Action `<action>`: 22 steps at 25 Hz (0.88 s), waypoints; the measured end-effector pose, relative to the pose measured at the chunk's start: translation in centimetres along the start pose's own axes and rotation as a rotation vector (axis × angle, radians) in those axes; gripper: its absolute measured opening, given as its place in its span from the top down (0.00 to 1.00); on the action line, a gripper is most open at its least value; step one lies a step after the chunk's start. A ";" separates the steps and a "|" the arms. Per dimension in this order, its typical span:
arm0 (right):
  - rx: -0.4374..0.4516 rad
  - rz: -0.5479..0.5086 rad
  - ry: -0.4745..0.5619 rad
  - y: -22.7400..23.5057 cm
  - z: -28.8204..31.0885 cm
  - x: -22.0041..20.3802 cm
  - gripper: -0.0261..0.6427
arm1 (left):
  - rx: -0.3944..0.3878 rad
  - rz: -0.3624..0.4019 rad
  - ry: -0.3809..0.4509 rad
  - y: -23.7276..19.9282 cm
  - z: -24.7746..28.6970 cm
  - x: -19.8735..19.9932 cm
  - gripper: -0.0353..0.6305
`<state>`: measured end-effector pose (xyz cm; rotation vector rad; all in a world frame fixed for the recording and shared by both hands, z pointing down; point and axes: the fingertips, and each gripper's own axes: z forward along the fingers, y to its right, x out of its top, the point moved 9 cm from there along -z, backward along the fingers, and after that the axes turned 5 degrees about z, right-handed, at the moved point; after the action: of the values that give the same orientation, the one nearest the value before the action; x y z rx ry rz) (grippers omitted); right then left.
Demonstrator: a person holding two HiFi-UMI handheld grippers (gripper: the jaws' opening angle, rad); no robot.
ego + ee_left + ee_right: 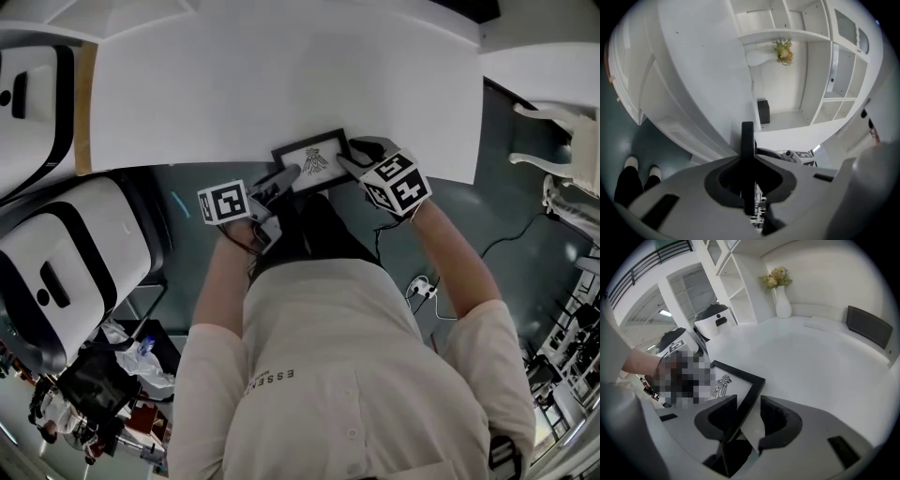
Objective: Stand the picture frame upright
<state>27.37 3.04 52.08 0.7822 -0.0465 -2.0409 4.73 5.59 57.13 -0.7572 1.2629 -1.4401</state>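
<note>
The black picture frame, with a dark bird-like print on white, lies at the near edge of the white table. My left gripper is at the frame's left end. In the left gripper view its jaws are shut on a thin black edge of the frame, seen end-on. My right gripper is at the frame's right end. In the right gripper view the frame's black side bar runs down between the jaws, which grip it with a white wedge on its far side.
White machines with black bands stand on the floor at the left. A white chair is at the right. Open white shelves hold a vase of flowers, and a small black box sits at the table's far side.
</note>
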 end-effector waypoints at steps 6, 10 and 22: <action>0.068 -0.010 -0.021 0.8 -0.3 0.2 0.66 | -0.015 0.029 -0.002 1.1 -0.2 0.1 0.88; 0.153 -0.025 0.005 1.2 -1.6 0.1 0.62 | -0.044 -0.002 0.028 2.2 -0.5 0.3 0.88; 0.630 0.275 0.206 3.4 -5.7 1.2 0.62 | -0.206 0.170 0.047 8.7 -0.7 1.6 0.89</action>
<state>32.52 1.66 48.05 1.2892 -0.6681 -1.6755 6.13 4.97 48.37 -0.7363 1.4918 -1.2099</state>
